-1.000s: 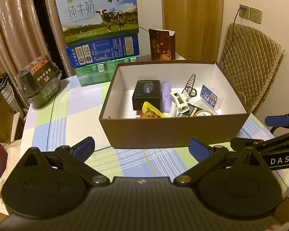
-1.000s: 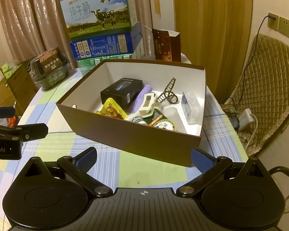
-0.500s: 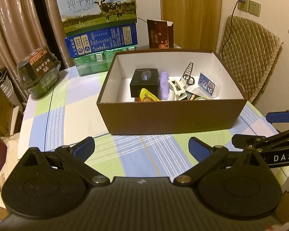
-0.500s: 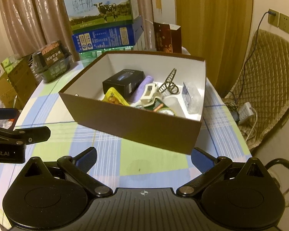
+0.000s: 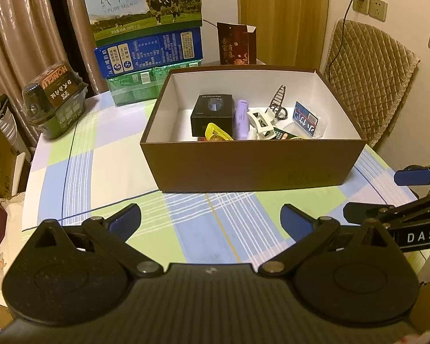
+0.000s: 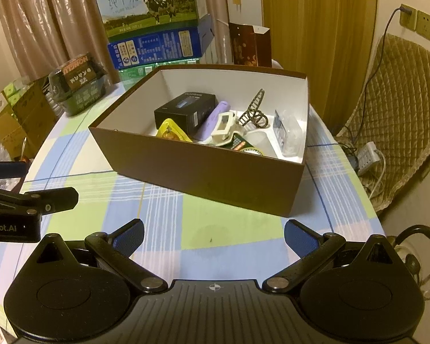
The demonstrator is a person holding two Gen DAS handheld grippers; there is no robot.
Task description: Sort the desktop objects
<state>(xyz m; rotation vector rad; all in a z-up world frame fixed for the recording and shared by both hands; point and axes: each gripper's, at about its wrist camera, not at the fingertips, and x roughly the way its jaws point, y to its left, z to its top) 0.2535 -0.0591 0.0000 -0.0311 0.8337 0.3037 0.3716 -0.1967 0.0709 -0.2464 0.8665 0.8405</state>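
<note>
A brown cardboard box [image 5: 252,166] [image 6: 203,169] with a white inside stands on the checked tablecloth. It holds a black box [image 5: 212,111] [image 6: 186,110], a purple tube [image 5: 241,117] [image 6: 212,119], a white clip [image 5: 261,123] [image 6: 223,127], a yellow packet [image 5: 216,134] [image 6: 172,133], a dark hair claw [image 5: 278,104] [image 6: 253,111] and a clear bag [image 5: 306,119] [image 6: 286,134]. My left gripper [image 5: 210,220] [image 6: 31,203] is open and empty, in front of the box. My right gripper [image 6: 213,233] [image 5: 387,200] is open and empty, beside it on the right.
Stacked milk cartons [image 5: 146,28] [image 6: 154,20] and a dark red gift box [image 5: 235,43] [image 6: 249,44] stand behind the box. A wrapped green pack [image 5: 54,103] [image 6: 77,86] sits at the far left. A padded chair [image 5: 367,74] [image 6: 401,114] stands right of the table.
Both grippers have drawn back from the brown box and risen a little, so more tablecloth shows in front of it. Both stay open and empty.
</note>
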